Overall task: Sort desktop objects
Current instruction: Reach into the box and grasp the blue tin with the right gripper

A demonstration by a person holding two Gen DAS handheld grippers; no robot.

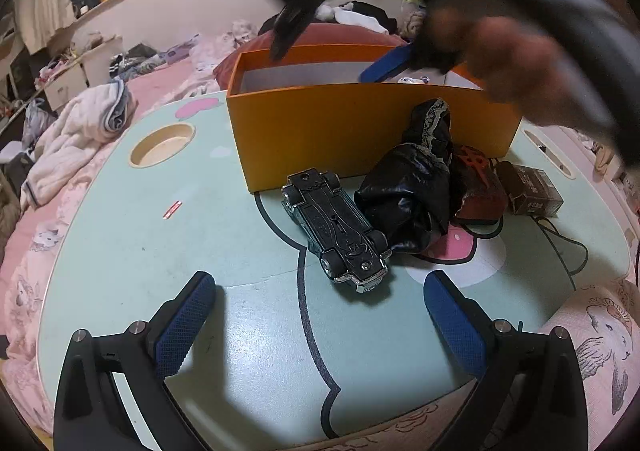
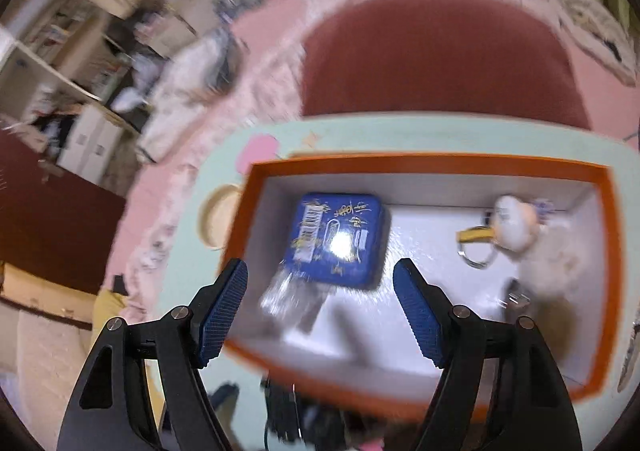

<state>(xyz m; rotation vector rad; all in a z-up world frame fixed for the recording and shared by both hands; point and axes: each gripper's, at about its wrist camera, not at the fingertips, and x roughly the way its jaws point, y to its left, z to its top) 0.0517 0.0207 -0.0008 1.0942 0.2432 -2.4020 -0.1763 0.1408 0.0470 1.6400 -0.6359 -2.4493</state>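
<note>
Hovering over orange box (image 2: 436, 163), right gripper (image 2: 320, 311) fingers spread, empty; left gripper (image 1: 320, 315) fingers wide.

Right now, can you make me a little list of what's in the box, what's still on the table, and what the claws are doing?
in the orange box: blue tin, white fluffy keychain toy
on the green table: upside-down toy car, black shiny pouch, small brown box
left claw: open, empty, near car
right claw: open, empty, above box
</note>
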